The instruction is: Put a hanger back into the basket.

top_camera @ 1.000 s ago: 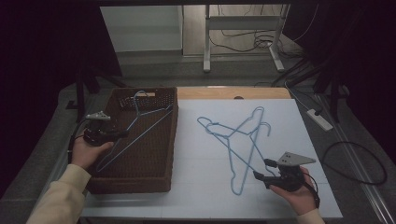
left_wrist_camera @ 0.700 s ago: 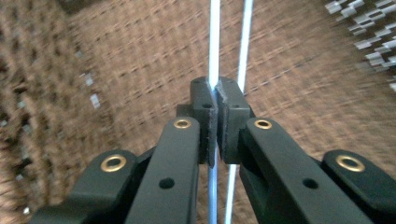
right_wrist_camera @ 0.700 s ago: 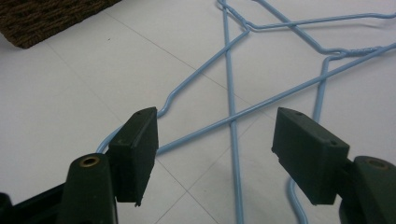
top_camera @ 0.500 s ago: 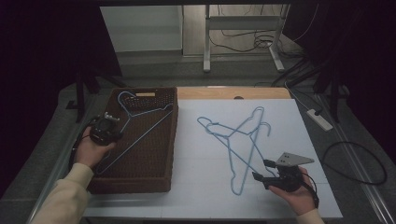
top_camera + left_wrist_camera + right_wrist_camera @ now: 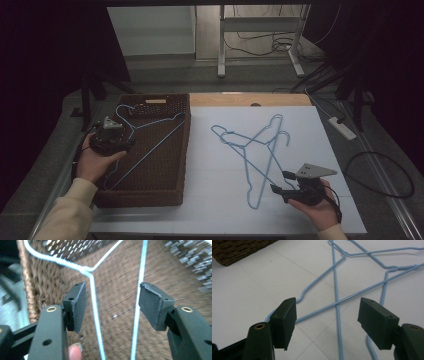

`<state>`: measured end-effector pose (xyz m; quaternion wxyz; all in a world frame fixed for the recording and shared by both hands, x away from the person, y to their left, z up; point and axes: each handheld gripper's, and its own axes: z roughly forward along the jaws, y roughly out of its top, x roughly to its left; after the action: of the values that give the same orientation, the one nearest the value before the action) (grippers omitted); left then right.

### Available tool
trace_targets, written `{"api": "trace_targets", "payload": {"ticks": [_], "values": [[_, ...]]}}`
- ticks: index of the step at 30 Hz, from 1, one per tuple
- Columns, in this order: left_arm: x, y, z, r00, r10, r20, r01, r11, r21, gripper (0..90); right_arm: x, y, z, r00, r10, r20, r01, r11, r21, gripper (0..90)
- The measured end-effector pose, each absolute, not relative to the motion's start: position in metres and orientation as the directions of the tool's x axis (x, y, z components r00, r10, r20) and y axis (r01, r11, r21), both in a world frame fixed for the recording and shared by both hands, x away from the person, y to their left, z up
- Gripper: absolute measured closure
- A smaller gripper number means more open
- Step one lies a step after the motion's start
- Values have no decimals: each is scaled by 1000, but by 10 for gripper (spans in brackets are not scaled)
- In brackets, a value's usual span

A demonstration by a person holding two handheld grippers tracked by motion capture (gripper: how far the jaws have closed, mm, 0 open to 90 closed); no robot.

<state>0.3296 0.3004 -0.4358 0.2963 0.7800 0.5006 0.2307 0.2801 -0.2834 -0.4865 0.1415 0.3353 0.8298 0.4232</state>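
Note:
A light-blue wire hanger lies slantwise in the brown woven basket at the table's left. My left gripper hovers over the basket's left part. Its jaws have just been opening, and in the left gripper view two wires of the hanger run between the jaws of the left gripper, touched by neither pad. Two more blue hangers lie crossed on the white table top. My right gripper stands open at their near end, with the crossed wires beyond the right gripper.
A white power strip lies off the table's right edge, and a black cable loop lies on the floor beside it. A metal table frame stands at the back. A bare wooden strip borders the far edge.
The left gripper held the hanger over the basket and has opened; the hanger has dropped and lies in the basket. The right hand has kept still.

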Motion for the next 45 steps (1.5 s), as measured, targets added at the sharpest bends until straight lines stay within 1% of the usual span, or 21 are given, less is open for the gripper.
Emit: {"api": "trace_targets", "payload": {"ticks": [2, 3, 5, 6, 7, 8, 12, 17, 20, 22, 26, 28, 35, 45], "values": [[321, 302, -429, 412, 911, 5, 615, -283, 736, 380, 280, -284, -486, -735, 676, 49, 436, 417, 798, 319], [321, 302, -429, 412, 911, 5, 615, -283, 736, 374, 280, -284, -486, -735, 676, 49, 436, 417, 798, 319], [311, 301, -423, 423, 905, -32, 592, -250, 766, 371, 280, -285, -486, -730, 682, 49, 438, 411, 800, 319], [302, 298, -420, 448, 892, -62, 574, -234, 784, 370, 280, -285, -485, -729, 683, 49, 438, 411, 800, 319], [298, 296, -419, 461, 884, -73, 563, -228, 794, 370, 280, -285, -485, -729, 683, 48, 437, 410, 800, 319], [298, 296, -419, 461, 884, -73, 563, -228, 794, 369, 280, -285, -485, -729, 683, 48, 437, 410, 800, 319], [279, 281, -417, 525, 846, -91, 525, -237, 817, 365, 279, -287, -484, -727, 685, 46, 433, 406, 805, 319], [266, 268, -416, 571, 814, -107, 490, -234, 840, 361, 280, -288, -484, -724, 688, 47, 436, 404, 804, 319], [259, 256, -417, 607, 786, -119, 466, -231, 854, 357, 280, -288, -484, -723, 689, 48, 437, 403, 804, 318], [253, 243, -419, 634, 766, -110, 447, -247, 859, 349, 279, -289, -484, -723, 689, 46, 437, 405, 803, 319], [248, 233, -422, 645, 758, -97, 433, -258, 863, 334, 279, -290, -483, -724, 689, 46, 435, 403, 805, 318], [246, 228, -426, 655, 748, -107, 428, -251, 868, 332, 279, -290, -483, -723, 690, 48, 436, 401, 806, 319], [246, 221, -435, 669, 733, -125, 436, -250, 865, 330, 280, -291, -481, -728, 684, 41, 425, 404, 810, 319], [243, 212, -439, 676, 726, -124, 434, -257, 863, 327, 278, -291, -477, -728, 685, 29, 412, 403, 817, 318]]}}
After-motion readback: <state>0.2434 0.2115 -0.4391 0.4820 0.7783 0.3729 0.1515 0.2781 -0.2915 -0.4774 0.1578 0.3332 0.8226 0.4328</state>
